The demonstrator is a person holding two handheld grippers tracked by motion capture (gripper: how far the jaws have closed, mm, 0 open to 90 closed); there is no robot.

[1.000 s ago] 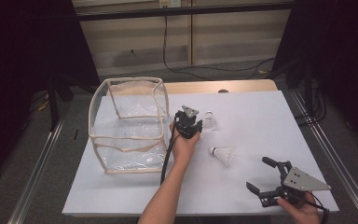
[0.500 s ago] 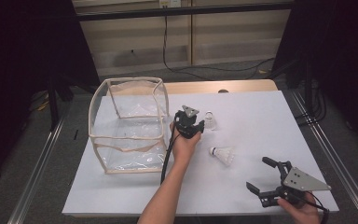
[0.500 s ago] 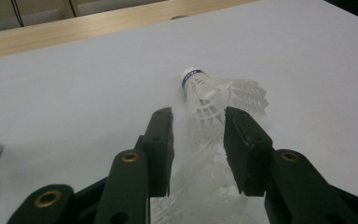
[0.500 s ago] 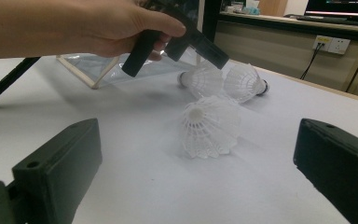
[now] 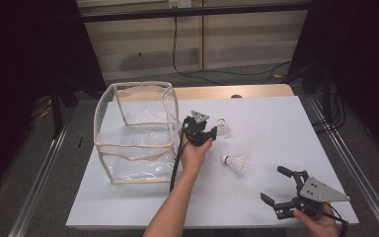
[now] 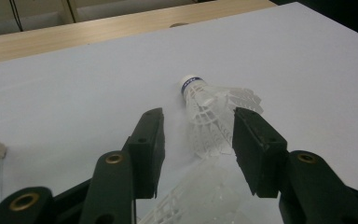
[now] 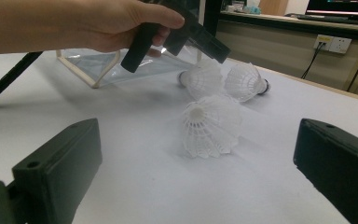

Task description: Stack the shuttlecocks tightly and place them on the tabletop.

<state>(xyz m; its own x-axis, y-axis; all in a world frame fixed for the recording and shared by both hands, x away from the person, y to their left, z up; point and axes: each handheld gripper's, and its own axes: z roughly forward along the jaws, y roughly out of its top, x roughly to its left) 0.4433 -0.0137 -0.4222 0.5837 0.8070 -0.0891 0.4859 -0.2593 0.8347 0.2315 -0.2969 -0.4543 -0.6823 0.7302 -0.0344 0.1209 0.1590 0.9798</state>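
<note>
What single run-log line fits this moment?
left gripper: opening over shuttlecocks | right gripper: open, idle | clear bag: left

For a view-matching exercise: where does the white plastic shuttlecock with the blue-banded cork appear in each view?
High view: shuttlecock at centre, right of the clear plastic bag.
Left gripper view: shuttlecock at centre, cork pointing away.
Right gripper view: shuttlecock upper right of centre, rightmost of three.
Shared landmark: the white tabletop.
</note>
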